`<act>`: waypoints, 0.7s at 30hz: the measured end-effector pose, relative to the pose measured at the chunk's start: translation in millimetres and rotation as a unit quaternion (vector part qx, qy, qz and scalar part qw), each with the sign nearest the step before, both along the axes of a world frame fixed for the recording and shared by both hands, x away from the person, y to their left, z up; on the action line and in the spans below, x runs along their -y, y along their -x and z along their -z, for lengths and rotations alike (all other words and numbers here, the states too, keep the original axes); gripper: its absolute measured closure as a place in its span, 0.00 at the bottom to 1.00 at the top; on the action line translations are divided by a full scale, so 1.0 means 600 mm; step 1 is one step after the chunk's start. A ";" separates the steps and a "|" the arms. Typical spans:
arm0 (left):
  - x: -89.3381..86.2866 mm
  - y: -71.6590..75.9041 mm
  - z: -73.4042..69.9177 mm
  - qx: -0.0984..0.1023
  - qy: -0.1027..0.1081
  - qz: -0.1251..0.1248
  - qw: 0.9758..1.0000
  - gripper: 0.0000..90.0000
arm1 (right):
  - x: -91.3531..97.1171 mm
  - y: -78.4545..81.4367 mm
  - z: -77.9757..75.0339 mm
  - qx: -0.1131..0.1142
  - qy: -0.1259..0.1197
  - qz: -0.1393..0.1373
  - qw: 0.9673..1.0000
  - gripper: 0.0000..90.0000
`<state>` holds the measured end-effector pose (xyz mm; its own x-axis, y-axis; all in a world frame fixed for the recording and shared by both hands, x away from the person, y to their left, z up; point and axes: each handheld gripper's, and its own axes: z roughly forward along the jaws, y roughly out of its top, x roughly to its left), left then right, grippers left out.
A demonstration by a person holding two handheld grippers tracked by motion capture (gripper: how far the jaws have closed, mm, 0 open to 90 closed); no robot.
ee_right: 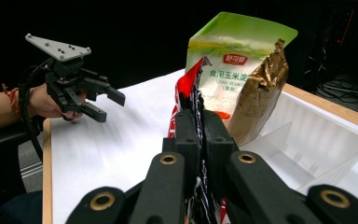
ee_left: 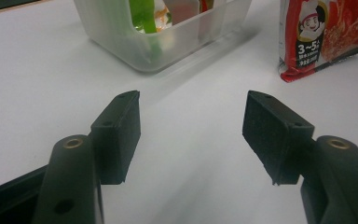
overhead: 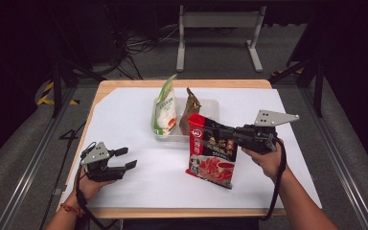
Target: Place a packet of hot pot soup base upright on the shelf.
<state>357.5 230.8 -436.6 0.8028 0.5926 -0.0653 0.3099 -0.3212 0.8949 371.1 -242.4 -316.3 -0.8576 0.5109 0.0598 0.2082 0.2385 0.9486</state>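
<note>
Pinching the red packet [overhead: 212, 152], the right gripper [ee_right: 199, 122] jaws are closed; left gripper [ee_left: 191, 128] jaws gape wide, empty.

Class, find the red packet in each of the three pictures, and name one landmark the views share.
High view: red packet right of centre, its top pinched in the right tongs.
Left gripper view: its lower corner at the top right.
Right gripper view: edge-on at centre, between the jaws.
Shared landmark: the clear plastic tray.
</note>
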 end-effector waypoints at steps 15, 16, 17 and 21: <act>-0.004 -0.004 0.000 0.001 0.010 -0.003 1.000 0.41 | 0.002 0.002 -0.027 0.031 -0.008 0.026 0.999 0.98; -0.003 -0.003 0.000 0.001 0.010 -0.002 1.000 0.41 | 0.003 0.005 -0.030 0.034 -0.010 0.031 0.999 0.98; -0.001 -0.002 0.001 -0.001 0.012 -0.003 1.000 0.41 | 0.004 0.006 -0.033 0.035 -0.012 0.035 0.999 0.98; 0.001 0.000 0.002 0.000 0.008 -0.002 1.000 0.40 | 0.009 0.008 -0.045 0.044 -0.025 0.056 0.997 0.98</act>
